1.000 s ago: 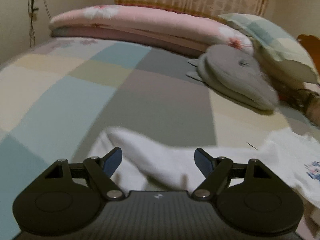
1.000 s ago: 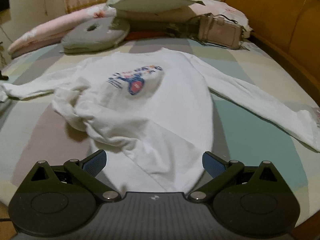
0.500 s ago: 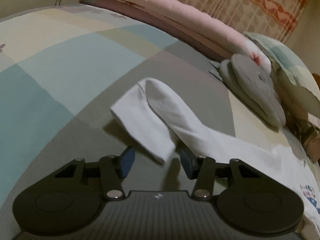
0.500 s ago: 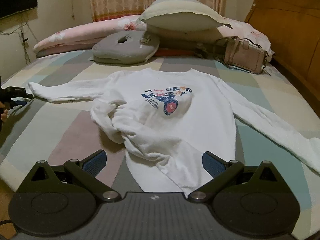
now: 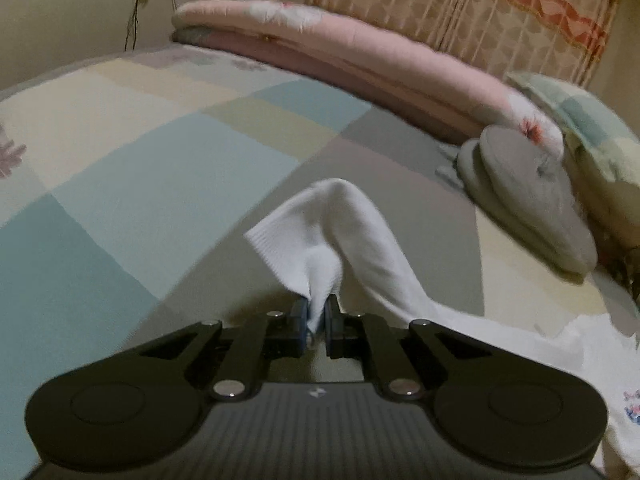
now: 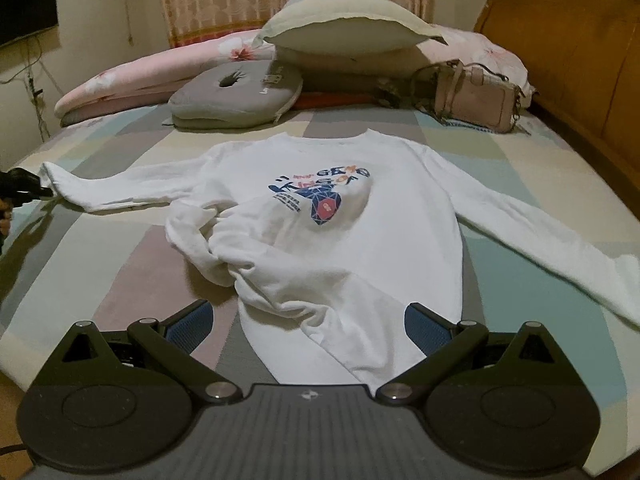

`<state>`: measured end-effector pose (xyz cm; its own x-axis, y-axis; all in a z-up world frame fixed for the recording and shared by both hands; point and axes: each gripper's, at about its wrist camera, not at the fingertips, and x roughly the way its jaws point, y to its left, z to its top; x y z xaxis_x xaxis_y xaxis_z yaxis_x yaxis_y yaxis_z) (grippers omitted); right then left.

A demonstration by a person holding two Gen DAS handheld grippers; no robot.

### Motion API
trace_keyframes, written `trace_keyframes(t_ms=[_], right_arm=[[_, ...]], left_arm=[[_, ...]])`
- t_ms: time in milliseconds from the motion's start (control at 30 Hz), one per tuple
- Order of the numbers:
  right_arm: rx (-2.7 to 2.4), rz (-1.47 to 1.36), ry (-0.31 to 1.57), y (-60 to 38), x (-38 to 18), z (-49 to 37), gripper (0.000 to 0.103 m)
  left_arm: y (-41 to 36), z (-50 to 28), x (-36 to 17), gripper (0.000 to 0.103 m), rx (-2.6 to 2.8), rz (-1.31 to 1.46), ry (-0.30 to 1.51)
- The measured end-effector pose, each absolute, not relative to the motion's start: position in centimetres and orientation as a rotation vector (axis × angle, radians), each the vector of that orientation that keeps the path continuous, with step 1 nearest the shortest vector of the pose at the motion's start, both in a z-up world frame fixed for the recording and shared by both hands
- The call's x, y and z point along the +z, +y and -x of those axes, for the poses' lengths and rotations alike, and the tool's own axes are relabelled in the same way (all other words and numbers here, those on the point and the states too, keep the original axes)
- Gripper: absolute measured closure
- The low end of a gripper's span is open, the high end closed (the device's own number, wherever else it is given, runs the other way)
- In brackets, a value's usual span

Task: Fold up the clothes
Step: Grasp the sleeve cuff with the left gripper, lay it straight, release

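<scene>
White sweatshirt lies face up on bed, collar toward pillows, hem nearest camera, one side bunched. Left tongs clamped on cuff of sleeve. Sleeve's long axis runs from tongs away to right, toward shirt body. In right wrist view, left tongs sit at far left bed edge. Right tongs wide apart, nothing between them, hovering over hem. My guess: sleeve gets carried across chest next, left hand closest for that.
</scene>
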<state>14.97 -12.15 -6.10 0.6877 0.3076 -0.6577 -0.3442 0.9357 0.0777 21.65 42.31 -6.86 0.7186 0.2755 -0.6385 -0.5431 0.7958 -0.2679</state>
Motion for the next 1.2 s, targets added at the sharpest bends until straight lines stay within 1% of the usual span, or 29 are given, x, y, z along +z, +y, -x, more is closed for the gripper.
trace_keyframes(t_ms=[367,733,767,833,900,1067,1100,1133,1167,1200], right_arm=[[0.383,0.053,0.739,-12.2,-6.7,-14.9,0.0],[0.361,0.024,0.744,-13.6,-7.0,-15.0,0.0],[0.359,0.024,0.744,-13.7,-7.0,-15.0,0.0],[0.36,0.018,0.747,-13.8,-7.1,-15.1,0.0],[0.361,0.01,0.749,-14.0,-7.2,-15.1,0.0],[0.372,0.002,0.744,-14.2,-7.3,-15.1,0.0],[0.377,-0.005,0.743,-14.3,-7.3,-15.1,0.0],[0.382,-0.013,0.742,-14.3,-7.3,-15.2,0.0],[0.394,-0.022,0.744,-14.3,-7.3,-15.3,0.0],[0.405,-0.029,0.746,-14.3,-7.2,-15.4,0.0]], left_arm=[[43.4,-19.2,-3.2,0.097,0.513,0.434,0.624],[44.5,-17.2,-4.5,0.096,0.599,0.517,0.759],[44.7,-17.2,-4.7,0.095,0.607,0.523,0.768],[45.0,-17.2,-4.8,0.088,0.659,0.511,0.78],[45.1,-17.2,-4.5,0.091,0.731,0.47,0.782],[43.9,-18.9,-3.4,0.089,0.673,0.414,0.785],[43.2,-19.7,-3.3,0.088,0.639,0.397,0.79],[42.4,-20.5,-3.3,0.082,0.605,0.381,0.794],[41.5,-21.4,-3.3,0.079,0.564,0.366,0.8],[40.3,-22.6,-3.4,0.079,0.514,0.352,0.806]])
